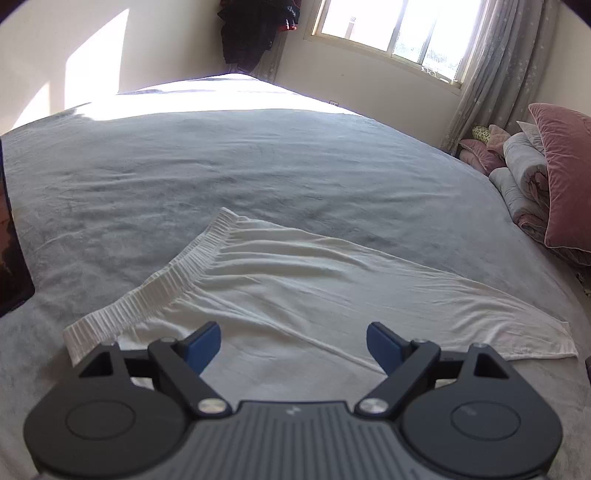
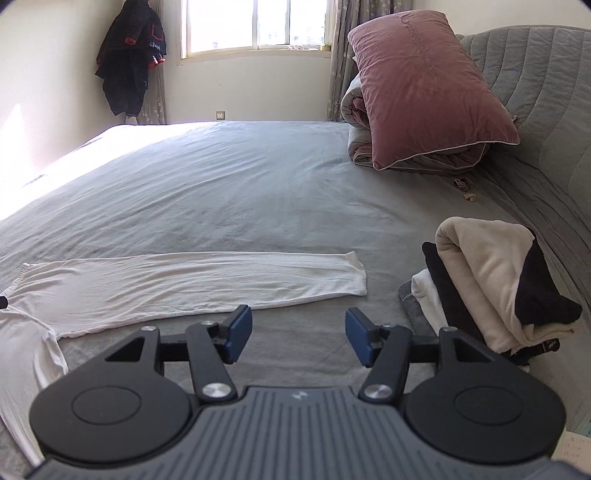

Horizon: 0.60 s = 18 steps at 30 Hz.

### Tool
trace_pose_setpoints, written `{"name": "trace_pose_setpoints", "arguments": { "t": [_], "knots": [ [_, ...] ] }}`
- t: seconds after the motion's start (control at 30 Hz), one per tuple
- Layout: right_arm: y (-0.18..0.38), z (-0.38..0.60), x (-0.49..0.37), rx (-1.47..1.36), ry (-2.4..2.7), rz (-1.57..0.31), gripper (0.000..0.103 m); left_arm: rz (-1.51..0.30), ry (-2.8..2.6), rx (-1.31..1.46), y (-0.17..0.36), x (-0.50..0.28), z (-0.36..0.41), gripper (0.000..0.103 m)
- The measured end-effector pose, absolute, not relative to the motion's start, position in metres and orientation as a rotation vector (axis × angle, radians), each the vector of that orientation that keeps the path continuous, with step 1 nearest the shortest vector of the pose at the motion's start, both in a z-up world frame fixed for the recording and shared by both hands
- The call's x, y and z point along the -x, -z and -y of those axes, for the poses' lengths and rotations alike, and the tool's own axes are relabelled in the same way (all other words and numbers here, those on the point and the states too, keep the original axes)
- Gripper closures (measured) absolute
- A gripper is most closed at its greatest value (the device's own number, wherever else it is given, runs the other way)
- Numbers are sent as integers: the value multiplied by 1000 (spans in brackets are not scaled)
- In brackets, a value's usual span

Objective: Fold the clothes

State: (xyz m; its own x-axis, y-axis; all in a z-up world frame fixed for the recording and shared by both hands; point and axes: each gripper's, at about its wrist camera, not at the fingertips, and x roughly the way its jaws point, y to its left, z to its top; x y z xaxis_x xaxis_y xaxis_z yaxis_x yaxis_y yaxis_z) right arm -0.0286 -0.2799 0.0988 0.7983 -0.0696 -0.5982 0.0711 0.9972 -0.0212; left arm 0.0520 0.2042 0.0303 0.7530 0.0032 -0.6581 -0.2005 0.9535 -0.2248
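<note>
White trousers (image 1: pixel 295 288) lie flat on the grey bed sheet (image 1: pixel 221 166), the ribbed elastic waistband (image 1: pixel 155 284) at the left. My left gripper (image 1: pixel 293 345) hovers open just above the trousers near the waist, nothing between its blue pads. In the right wrist view one trouser leg (image 2: pixel 192 280) stretches left to right, its hem (image 2: pixel 356 273) at the right, and the other leg (image 2: pixel 26 354) drops toward the lower left. My right gripper (image 2: pixel 298 338) is open over bare sheet (image 2: pixel 258 192), just in front of the stretched leg, apart from it.
A pile of folded cream, black and white clothes (image 2: pixel 491 291) sits to the right of the right gripper. A pink pillow (image 2: pixel 424 85) rests on a rolled quilt (image 2: pixel 369 147) at the grey headboard (image 2: pixel 546 92). A dark jacket (image 2: pixel 129 62) hangs by the window (image 2: pixel 255 26).
</note>
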Motion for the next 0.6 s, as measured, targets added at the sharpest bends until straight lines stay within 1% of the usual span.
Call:
{"name": "trace_pose_setpoints", "arguments": {
  "t": [0.17,0.3,0.5,0.6],
  "knots": [
    [-68,270,68,-26,127,-709,43,-710,-103,249,-18,-38,-229,16],
    [-44,264,91,-99,151,-752,43,-713,-120,246,-11,-30,-249,17],
    [-9,246,112,-201,122,-823,43,-761,-160,252,-1,-24,-270,18],
    [3,238,115,-205,129,-867,43,-788,-189,242,3,-23,-277,22]
  ]
}}
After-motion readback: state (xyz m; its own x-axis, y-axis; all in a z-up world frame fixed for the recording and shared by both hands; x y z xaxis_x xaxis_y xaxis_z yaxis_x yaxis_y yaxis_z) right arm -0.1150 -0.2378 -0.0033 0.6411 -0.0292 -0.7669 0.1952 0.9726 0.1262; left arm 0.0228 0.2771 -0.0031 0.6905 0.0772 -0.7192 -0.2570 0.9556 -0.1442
